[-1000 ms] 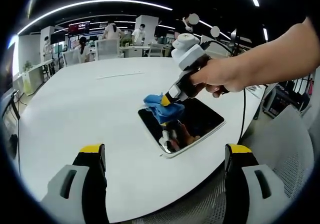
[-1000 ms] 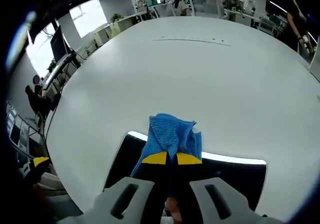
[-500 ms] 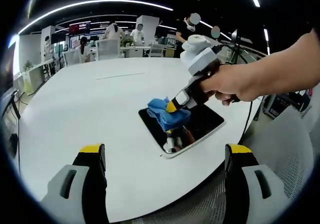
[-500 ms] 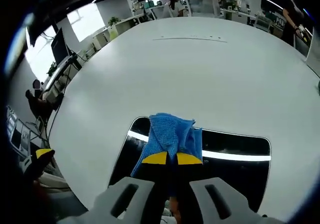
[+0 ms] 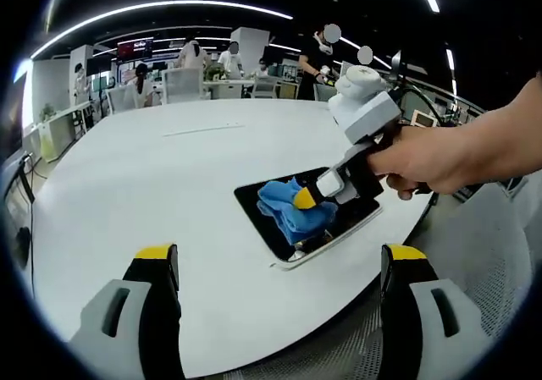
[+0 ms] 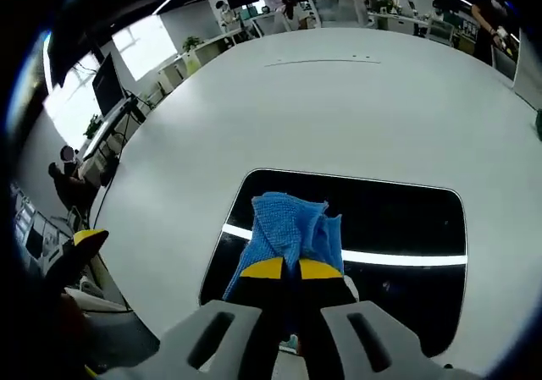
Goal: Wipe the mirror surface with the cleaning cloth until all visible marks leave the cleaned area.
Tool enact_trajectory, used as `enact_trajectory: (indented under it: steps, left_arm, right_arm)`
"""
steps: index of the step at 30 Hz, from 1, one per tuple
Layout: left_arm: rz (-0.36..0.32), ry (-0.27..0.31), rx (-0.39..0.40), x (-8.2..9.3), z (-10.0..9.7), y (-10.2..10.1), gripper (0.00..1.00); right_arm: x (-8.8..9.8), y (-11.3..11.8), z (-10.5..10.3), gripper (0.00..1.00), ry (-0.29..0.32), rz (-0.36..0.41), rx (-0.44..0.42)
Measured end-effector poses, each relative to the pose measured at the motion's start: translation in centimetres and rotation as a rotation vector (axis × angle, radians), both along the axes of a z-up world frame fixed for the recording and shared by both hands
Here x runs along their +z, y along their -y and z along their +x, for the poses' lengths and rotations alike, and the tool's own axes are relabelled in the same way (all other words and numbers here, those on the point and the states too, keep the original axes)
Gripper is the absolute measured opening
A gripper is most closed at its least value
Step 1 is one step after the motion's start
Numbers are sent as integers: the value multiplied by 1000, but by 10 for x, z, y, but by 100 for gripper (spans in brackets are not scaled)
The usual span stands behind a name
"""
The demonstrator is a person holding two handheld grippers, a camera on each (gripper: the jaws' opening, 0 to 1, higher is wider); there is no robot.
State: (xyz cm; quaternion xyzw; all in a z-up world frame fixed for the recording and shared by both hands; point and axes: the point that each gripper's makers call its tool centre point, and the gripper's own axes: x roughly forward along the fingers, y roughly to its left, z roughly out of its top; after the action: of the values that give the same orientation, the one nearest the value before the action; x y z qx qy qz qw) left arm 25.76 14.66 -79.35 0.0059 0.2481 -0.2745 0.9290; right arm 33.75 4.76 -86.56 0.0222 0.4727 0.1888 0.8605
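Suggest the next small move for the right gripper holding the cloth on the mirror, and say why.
Probably sweep the blue cloth sideways over the mirror. The right gripper is shut on the cloth near one end, and most of the dark glass lies uncovered beside it. Marks are too small to tell.

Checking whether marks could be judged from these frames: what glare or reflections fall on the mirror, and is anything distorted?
Right gripper view: a bright ceiling-light streak crosses the dark rectangular mirror beside the blue woven cleaning cloth held in the right claw; the white round table bulges from the fisheye. Left gripper view: the mirror reads mostly black, and marks are too small to tell.
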Motion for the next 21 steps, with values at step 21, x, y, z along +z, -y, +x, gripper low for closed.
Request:
enact_trajectory:
  steps: [21]
  left_arm:
    - [1, 0, -8, -1, 0, 1, 99]
  right_arm:
    - [0, -5, -36, 0, -39, 27, 23]
